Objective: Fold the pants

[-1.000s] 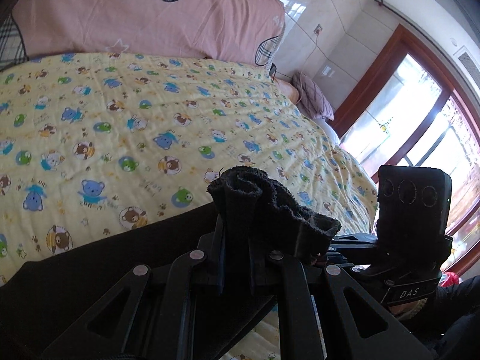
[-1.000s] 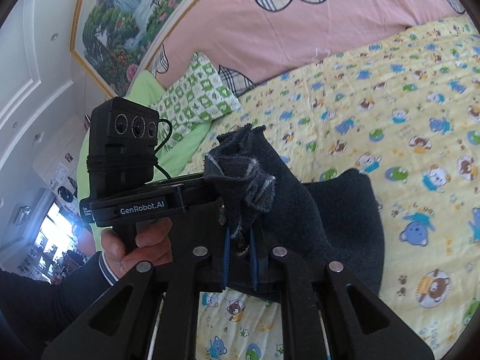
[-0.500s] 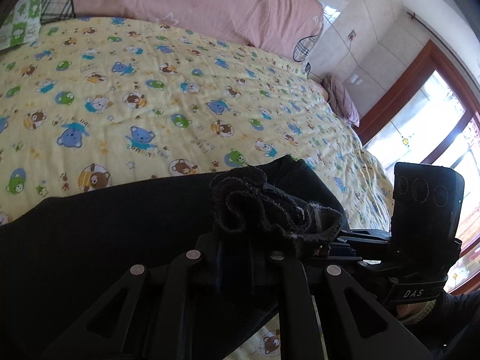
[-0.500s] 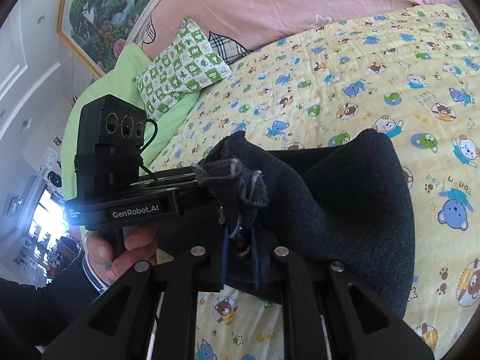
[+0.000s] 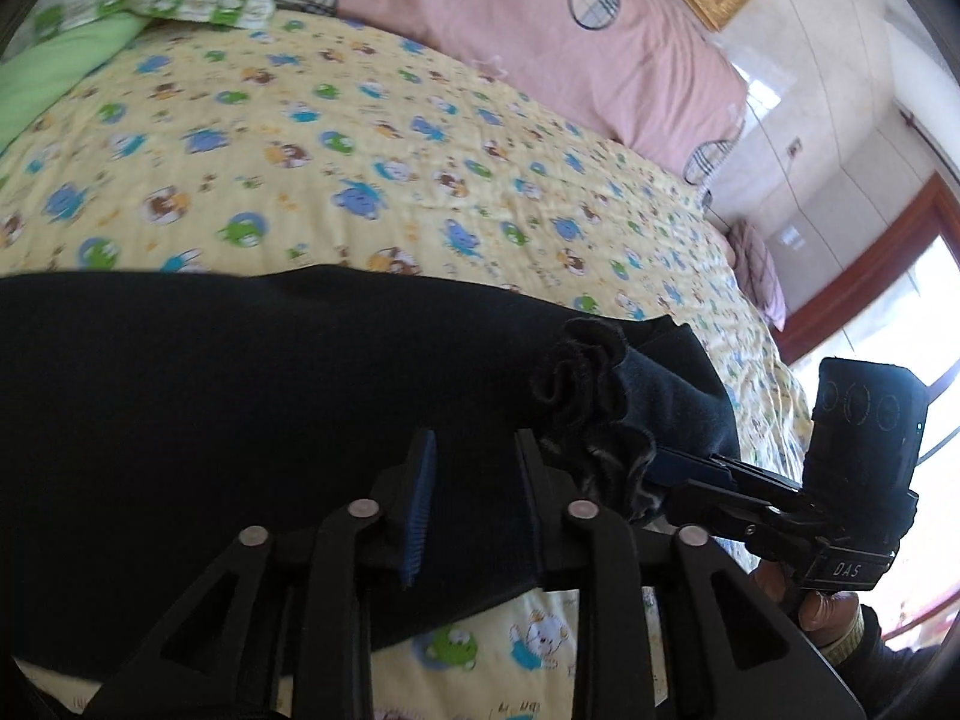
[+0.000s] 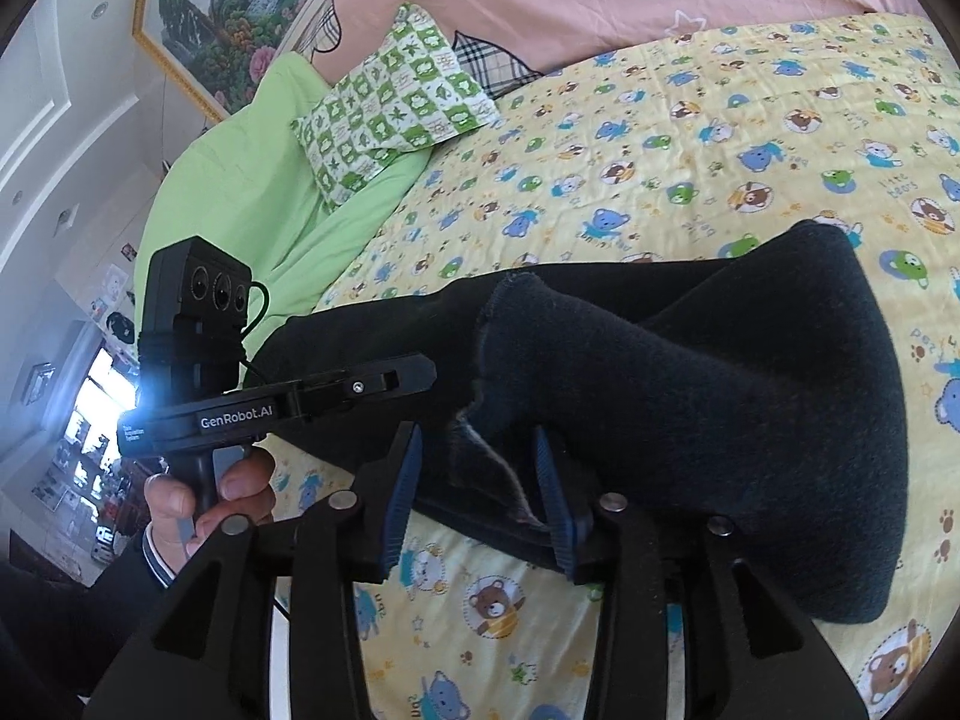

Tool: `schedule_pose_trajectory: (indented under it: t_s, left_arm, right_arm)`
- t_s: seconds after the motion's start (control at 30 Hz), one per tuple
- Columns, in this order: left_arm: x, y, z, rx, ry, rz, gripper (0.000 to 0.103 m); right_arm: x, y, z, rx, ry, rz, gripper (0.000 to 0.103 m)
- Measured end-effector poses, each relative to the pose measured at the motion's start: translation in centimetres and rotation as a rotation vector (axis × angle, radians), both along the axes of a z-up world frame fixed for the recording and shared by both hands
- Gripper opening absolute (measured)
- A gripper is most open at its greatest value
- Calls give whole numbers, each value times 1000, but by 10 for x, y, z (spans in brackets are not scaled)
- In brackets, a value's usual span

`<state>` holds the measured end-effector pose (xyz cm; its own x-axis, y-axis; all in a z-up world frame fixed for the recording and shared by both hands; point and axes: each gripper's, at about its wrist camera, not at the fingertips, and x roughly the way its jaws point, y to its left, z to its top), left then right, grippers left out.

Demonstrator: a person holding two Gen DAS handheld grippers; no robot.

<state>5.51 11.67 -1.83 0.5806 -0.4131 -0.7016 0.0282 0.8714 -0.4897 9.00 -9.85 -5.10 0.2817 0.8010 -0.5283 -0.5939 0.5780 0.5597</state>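
The black pants (image 5: 240, 396) lie folded on the yellow bear-print bed sheet (image 5: 360, 180). My left gripper (image 5: 474, 480) is open just above the cloth; a bunched hem (image 5: 588, 384) rests to its right, against the right gripper's fingers. In the right wrist view the pants (image 6: 750, 408) form a thick folded bundle. My right gripper (image 6: 477, 480) is open, its blue pads (image 6: 402, 492) on either side of a loose flap of the cloth without pinching it. The left gripper (image 6: 396, 381) also shows there, at the pants' left edge.
A pink headboard cushion (image 5: 540, 30) runs along the back. A green checked pillow (image 6: 390, 102) and a green blanket (image 6: 252, 192) lie at the bed's left. A window with a wooden frame (image 5: 870, 276) is at the right.
Both grippers lowered the held hems onto the pants and opened, letting the cloth go. The folded bundle now lies flat on the sheet.
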Motion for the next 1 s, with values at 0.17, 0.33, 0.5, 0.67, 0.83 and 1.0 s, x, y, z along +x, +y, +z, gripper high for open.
schedule_pose_trajectory:
  t_s: [0.17, 0.33, 0.5, 0.67, 0.83, 1.0]
  left_arm:
    - [-28, 19, 7, -11, -3, 92, 37]
    - [-51, 37, 13, -23, -13, 161, 40]
    - [-74, 59, 16, -44, -21, 236, 40]
    - [-99, 79, 17, -57, -18, 319, 40]
    - [-126, 99, 15, -84, -10, 420, 40]
    - [-151, 118, 11, -95, -2, 507, 48]
  right_arm:
    - [-6, 11, 8, 16, -12, 36, 42]
    - [-3, 28, 17, 14, -26, 66, 42]
    - [0, 44, 23, 11, -35, 100, 42]
    - [2, 64, 26, -1, -42, 146, 43]
    - [3, 87, 29, -12, -48, 191, 52]
    - [3, 116, 30, -32, -56, 252, 52]
